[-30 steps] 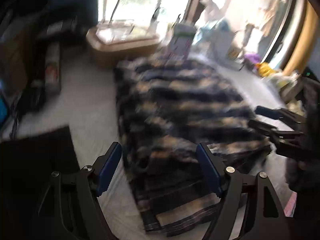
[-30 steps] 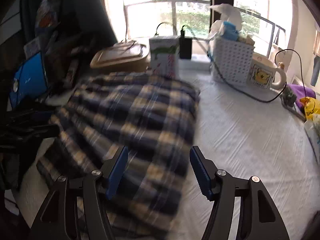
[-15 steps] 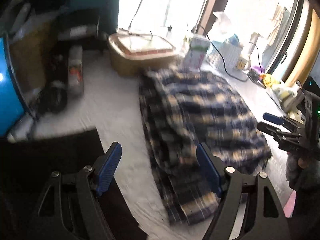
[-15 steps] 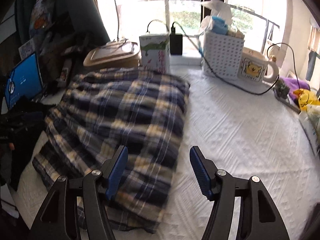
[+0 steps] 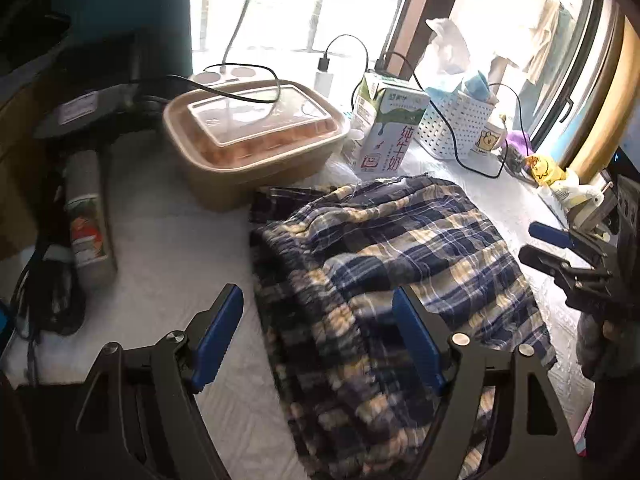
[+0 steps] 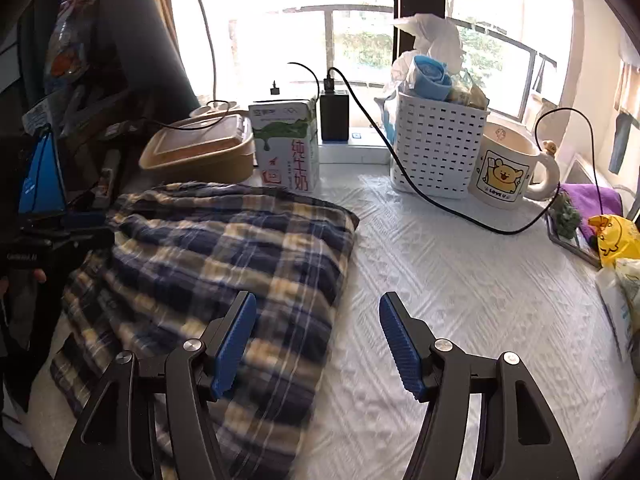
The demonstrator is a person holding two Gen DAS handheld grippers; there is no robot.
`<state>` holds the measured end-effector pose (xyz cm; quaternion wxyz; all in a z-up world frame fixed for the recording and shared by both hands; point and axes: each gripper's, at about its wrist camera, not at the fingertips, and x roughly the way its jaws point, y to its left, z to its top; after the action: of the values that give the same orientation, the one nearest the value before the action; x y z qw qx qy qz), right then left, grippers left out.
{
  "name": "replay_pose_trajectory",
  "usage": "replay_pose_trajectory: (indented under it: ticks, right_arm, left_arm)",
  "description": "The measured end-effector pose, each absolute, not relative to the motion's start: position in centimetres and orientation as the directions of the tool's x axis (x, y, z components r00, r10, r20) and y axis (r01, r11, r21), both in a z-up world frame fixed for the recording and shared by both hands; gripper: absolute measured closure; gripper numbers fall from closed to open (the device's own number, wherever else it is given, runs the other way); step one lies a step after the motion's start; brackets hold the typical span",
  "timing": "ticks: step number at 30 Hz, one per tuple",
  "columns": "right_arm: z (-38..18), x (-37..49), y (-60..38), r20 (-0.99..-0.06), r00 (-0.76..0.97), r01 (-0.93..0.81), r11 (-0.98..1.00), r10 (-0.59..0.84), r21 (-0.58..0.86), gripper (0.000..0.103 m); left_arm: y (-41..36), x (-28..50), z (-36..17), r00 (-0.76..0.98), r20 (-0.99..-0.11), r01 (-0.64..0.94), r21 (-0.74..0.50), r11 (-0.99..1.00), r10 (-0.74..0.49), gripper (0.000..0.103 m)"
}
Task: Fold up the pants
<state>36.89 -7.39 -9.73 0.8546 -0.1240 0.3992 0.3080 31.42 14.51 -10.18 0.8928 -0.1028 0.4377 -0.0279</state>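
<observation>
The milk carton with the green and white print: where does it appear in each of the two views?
Left wrist view: the milk carton stands upper centre, right of the brown food box.
Right wrist view: the carton stands upper centre-left, behind the plaid pants.
Shared landmark: the white basket, right of the carton.

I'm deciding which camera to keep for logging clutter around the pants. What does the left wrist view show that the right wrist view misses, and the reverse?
Only the left wrist view shows the spray can lying at the left.

Only the right wrist view shows the black charger block behind the carton.

Both show the plaid pants, milk carton, brown lidded container, white basket, bear mug, and open tongs: left, right.
</observation>
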Motion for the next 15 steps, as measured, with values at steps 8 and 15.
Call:
replay_pose_trajectory:
  ticks: [8,15]
  right_arm:
    - [-11.4,40.5,-6.2,-0.778,0.46,-0.628,0.776,0.427,0.054,0.037]
    - [-12.8,43.0,-6.4,-0.779,0.403,-0.617,0.772,0.48,0.156,0.037]
  left_arm:
    - [15.2,33.7,-12.6,0.58,-0.793,-0.029,-0.247,0.969,-0.185,0.026]
    - [15.3,35.6,-13.6,0.567,-0.794,0.012,-0.26,0.965,-0.221,0.021]
